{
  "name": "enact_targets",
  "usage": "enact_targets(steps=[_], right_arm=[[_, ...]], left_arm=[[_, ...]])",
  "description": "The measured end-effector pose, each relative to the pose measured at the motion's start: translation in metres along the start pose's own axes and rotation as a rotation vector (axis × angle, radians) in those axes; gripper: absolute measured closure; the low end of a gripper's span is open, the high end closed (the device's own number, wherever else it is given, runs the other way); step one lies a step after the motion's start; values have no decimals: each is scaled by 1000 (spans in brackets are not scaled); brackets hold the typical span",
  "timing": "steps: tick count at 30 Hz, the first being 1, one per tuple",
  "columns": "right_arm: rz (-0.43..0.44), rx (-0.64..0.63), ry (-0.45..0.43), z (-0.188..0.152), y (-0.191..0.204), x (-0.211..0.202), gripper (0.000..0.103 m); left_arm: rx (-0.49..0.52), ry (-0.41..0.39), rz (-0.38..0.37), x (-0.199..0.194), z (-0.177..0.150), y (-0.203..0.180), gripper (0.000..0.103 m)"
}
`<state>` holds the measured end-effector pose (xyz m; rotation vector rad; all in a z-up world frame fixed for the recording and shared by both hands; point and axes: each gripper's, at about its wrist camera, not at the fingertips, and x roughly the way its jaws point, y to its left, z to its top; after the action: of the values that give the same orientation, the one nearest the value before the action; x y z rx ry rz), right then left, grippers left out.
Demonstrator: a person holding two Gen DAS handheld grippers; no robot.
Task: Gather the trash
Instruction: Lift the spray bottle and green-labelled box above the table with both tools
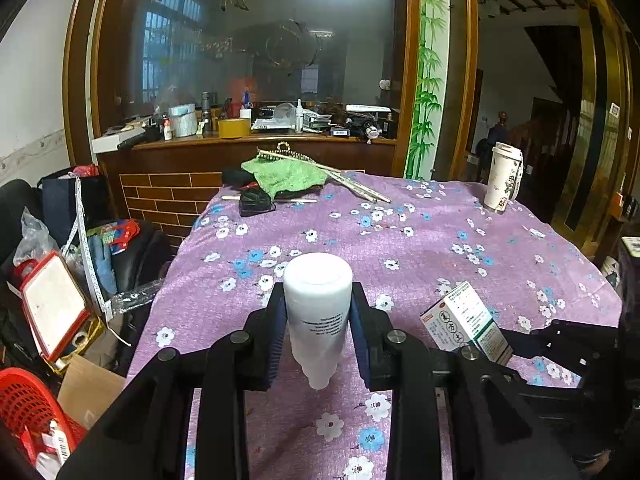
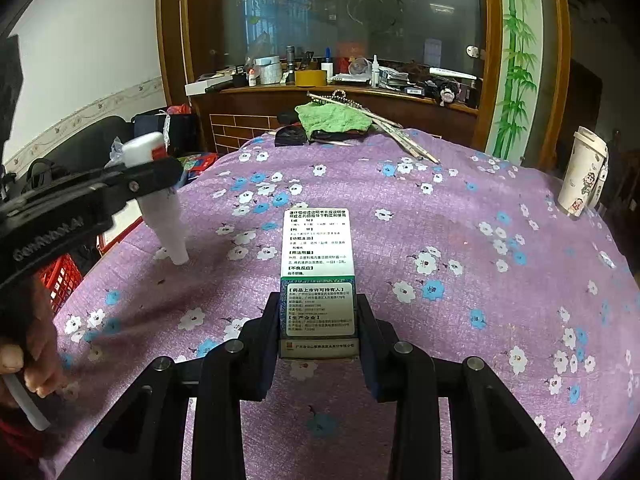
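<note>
The left gripper (image 1: 318, 320) has its fingers clenched on a white bottle (image 1: 318, 312), neck down. The right gripper (image 2: 318, 320) grips a medicine box (image 2: 318, 272) pointing forward; the red basket (image 1: 28, 404) sits lower left

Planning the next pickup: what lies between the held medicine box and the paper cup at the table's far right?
Only bare floral tablecloth between medicine box and paper cup, per the right wrist view.

1. Bottle (image 1: 318, 316) held above the desk (image 1: 420, 240), near its front edge.
2. Box (image 1: 466, 322) just right of the bottle.
3. Cup (image 1: 502, 178) far behind the bottle, to the right.
4. Cloth (image 1: 286, 176) far behind the bottle.
5. Basket (image 1: 28, 404) left of the bottle, below desk level.
</note>
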<state>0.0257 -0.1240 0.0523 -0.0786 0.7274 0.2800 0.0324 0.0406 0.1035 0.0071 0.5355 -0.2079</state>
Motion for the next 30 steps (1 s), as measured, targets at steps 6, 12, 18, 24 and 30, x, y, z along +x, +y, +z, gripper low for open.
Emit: enact_targets(steps=[6,12,18,24,30], right_arm=[[1,1,-15,1,1,-5,66],[-1,-10,-33,2,4,-12,66],[11,-17,-39,3,7,-15,66],[29,-15,-32,8,13,-19,66],[26,-20,-42,10,20,-24,66]], left_arm=[[-4,-20,10,-21,2,0,74],[-14,-24,19,-37,-2,2,74],[-17,-12,25,-51,-10,4,74],[-25,-15,18,-65,-13,8,74],[-34,-16,3,-75,-17,10,74]])
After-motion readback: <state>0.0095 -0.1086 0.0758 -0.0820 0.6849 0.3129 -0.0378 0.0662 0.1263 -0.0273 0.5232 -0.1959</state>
